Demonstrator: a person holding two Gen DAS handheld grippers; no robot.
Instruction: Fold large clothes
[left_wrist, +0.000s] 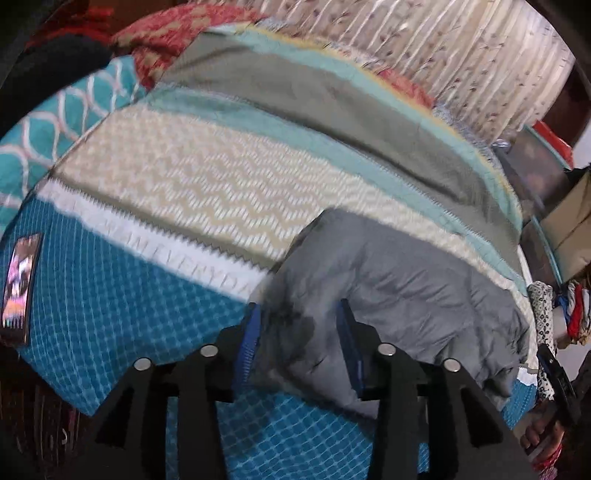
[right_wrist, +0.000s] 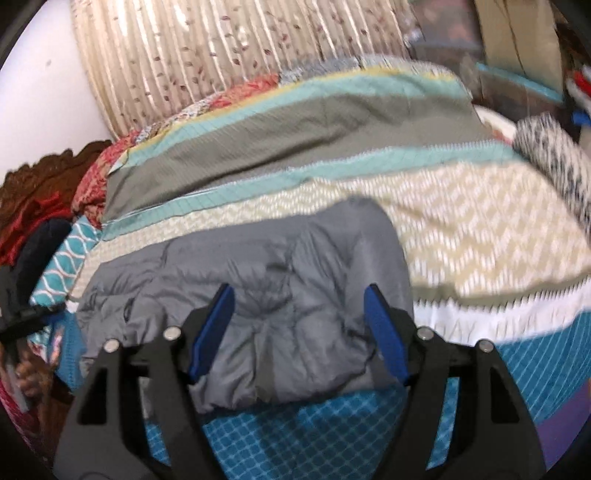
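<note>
A grey padded garment (left_wrist: 388, 266) lies folded into a crumpled bundle on the striped bed cover (left_wrist: 184, 177), near the blue checked band at the front. My left gripper (left_wrist: 298, 306) hovers over the garment's left end, open, its blue pads apart with grey fabric showing between them but not pinched. In the right wrist view the same garment (right_wrist: 277, 251) lies below my right gripper (right_wrist: 298, 288), which is wide open over its front part. Neither gripper holds anything.
A pleated cream curtain (right_wrist: 221, 55) hangs behind the bed. A teal patterned pillow (left_wrist: 55, 122) and a red patterned blanket (left_wrist: 166, 40) lie at the head end. A phone-like card (left_wrist: 20, 280) lies at the left edge. A black-and-white cloth (right_wrist: 554, 158) sits at the right.
</note>
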